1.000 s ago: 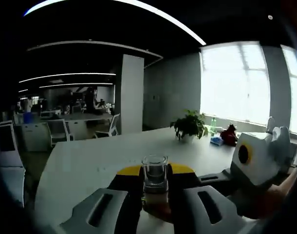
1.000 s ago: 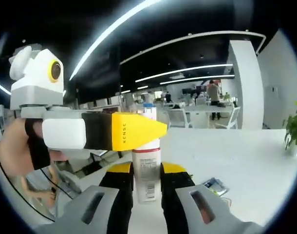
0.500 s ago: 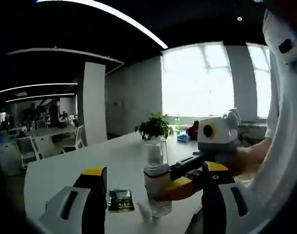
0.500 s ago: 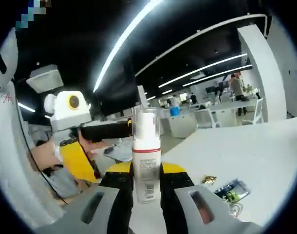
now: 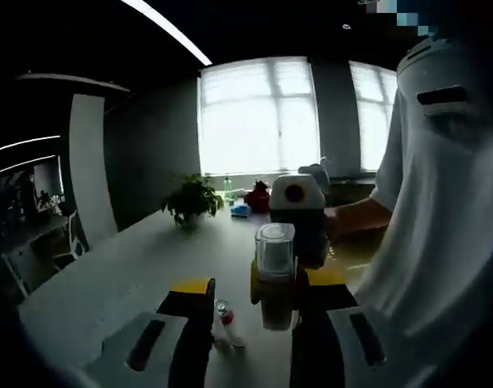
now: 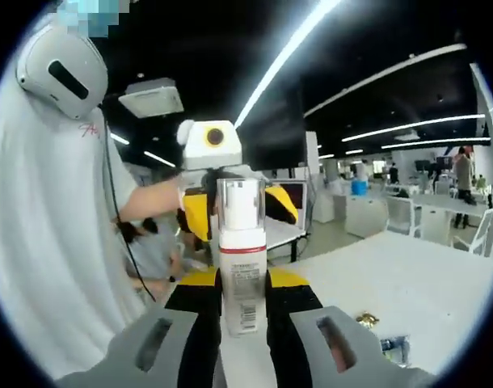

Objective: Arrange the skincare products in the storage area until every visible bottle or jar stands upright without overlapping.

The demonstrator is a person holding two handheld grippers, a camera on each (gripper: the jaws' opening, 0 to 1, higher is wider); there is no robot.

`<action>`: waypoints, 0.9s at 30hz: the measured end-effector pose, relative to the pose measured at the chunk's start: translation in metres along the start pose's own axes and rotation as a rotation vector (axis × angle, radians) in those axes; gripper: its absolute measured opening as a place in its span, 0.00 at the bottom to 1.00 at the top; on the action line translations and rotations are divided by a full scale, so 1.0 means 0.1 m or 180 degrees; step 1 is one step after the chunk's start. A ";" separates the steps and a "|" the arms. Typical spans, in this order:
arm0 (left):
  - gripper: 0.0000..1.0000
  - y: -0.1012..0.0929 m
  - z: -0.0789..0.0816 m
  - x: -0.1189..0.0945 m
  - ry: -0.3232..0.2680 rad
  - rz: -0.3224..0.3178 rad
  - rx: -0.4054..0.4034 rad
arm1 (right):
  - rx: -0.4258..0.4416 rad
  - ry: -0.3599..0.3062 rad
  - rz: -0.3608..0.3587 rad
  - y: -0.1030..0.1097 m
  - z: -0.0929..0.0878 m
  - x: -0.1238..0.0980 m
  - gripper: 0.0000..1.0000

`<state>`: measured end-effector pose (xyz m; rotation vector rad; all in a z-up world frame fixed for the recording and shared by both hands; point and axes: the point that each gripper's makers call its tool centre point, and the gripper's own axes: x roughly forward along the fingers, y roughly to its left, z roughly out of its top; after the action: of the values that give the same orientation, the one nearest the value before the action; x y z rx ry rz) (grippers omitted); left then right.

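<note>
The right hand-held gripper (image 6: 242, 303) is clamped on a white bottle (image 6: 242, 267) with a clear cap and a red band, held upright above the white surface (image 6: 392, 283). The left hand-held gripper (image 5: 250, 323) stands with its jaws apart, holding nothing, facing the other across that bottle (image 5: 275, 275), which sits between its jaws without clear contact. Beneath, a small red-capped vial (image 5: 224, 323) lies on the surface (image 5: 125, 267). Small packets (image 6: 388, 343) lie near the right edge. A potted plant (image 5: 190, 202) stands toward the far window edge.
</note>
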<state>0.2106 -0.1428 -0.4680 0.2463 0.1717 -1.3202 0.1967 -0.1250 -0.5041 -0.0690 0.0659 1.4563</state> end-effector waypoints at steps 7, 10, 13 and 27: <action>0.35 -0.14 -0.06 0.20 0.0270 -0.0222 0.0232 | -0.0102 0.0169 -0.0006 0.04 -0.13 -0.08 0.20; 0.32 -0.16 -0.07 0.24 0.0408 -0.0271 0.0364 | -0.0115 0.0274 -0.0036 0.05 -0.24 -0.11 0.20; 0.31 -0.19 -0.15 0.27 0.0630 -0.0362 0.0507 | -0.0083 0.0280 -0.0058 0.06 -0.31 -0.14 0.20; 0.23 -0.27 -0.47 0.77 0.1105 -0.0531 0.0674 | -0.0146 0.0680 -0.0458 -0.05 -0.73 -0.38 0.21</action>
<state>0.2035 -0.2083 -0.5357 0.6537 0.3518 -1.4553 0.1975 -0.1696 -0.5733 -0.2618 0.1983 1.3025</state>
